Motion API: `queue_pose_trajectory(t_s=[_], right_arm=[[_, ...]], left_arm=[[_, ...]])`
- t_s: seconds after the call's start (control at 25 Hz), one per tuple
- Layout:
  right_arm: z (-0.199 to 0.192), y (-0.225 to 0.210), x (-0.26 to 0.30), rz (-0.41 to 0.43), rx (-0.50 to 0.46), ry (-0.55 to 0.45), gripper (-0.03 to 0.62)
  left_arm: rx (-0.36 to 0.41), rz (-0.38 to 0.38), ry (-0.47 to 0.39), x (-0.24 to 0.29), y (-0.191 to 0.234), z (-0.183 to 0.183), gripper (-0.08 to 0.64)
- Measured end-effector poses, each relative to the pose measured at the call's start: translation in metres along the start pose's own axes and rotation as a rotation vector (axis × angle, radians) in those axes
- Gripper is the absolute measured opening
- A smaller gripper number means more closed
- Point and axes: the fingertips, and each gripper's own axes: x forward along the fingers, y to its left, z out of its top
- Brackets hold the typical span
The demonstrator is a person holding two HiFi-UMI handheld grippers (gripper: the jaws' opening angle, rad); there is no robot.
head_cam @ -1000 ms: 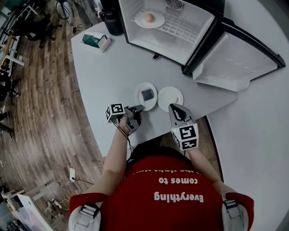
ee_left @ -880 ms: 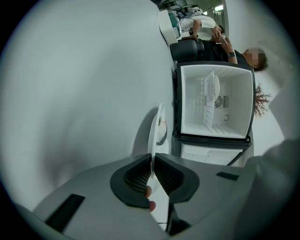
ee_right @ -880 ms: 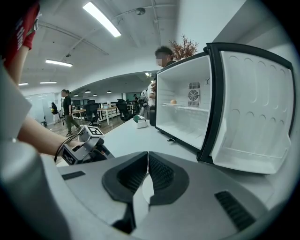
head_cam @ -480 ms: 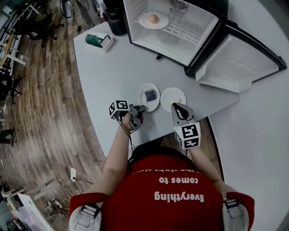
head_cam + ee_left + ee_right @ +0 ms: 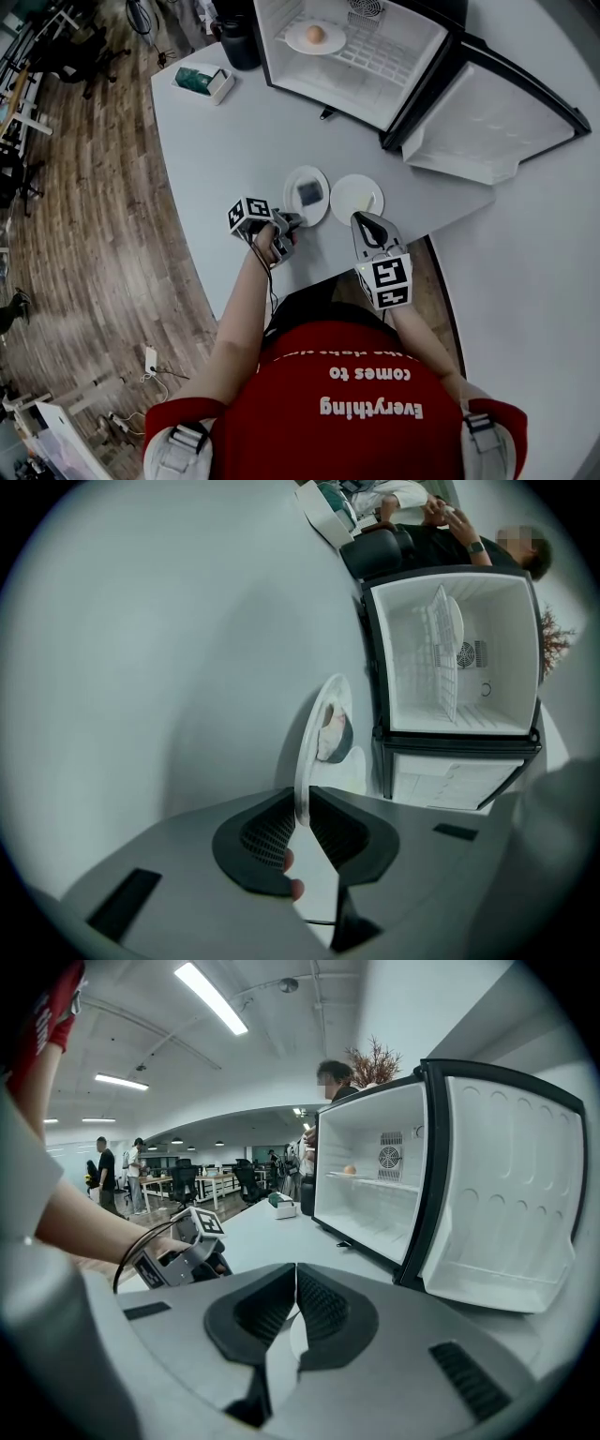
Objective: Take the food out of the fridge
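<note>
The open fridge (image 5: 412, 66) stands at the back of the table, and on its shelf a white plate (image 5: 315, 36) carries a round orange food. In front of me lie two white plates. The left plate (image 5: 307, 178) bears a dark food (image 5: 307, 194). My left gripper (image 5: 296, 221), rolled on its side, is shut on this plate's near rim (image 5: 305, 761). The right plate (image 5: 356, 198) bears a pale food. My right gripper (image 5: 359, 217) is at its near rim with its pads together (image 5: 296, 1274) and nothing visibly between them.
The fridge door (image 5: 487, 122) hangs open to the right. A white box with a green thing (image 5: 202, 82) and a dark container (image 5: 236, 42) stand at the table's far left. The table's front edge (image 5: 309, 281) runs just under my grippers. People sit behind the fridge (image 5: 441, 527).
My left gripper has turned a little while staying at the left plate's rim. The right gripper and both plates keep their places.
</note>
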Motion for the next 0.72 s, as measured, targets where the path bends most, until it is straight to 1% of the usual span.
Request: queue_pose_trajectory(t_s=[0.08, 0.16, 0.24, 0.36, 0.56, 0.72], right_arm=[[0.001, 0.003, -0.003, 0.001, -0.005, -0.009, 0.015], [0.003, 0.005, -0.007, 0.003, -0.018, -0.02, 0.015], [0.006, 0.005, -0.01, 0.004, -0.022, -0.032, 0.015], [0.007, 0.003, -0.015, -0.003, -0.013, -0.049, 0.015], [0.002, 0.004, -0.027, -0.016, -0.002, -0.052, 0.015], [-0.002, 0.004, -0.034, -0.018, 0.009, -0.057, 0.015]], left_arm=[[0.017, 0.02, 0.011, 0.0, 0.002, -0.004, 0.044], [0.033, 0.042, 0.02, 0.0, 0.005, -0.007, 0.078], [0.045, 0.066, 0.018, 0.0, 0.008, -0.009, 0.086], [0.072, 0.101, 0.017, -0.002, 0.009, -0.008, 0.086], [0.168, 0.206, 0.042, -0.008, 0.018, -0.019, 0.086], [0.206, 0.235, 0.013, -0.022, 0.02, -0.023, 0.086]])
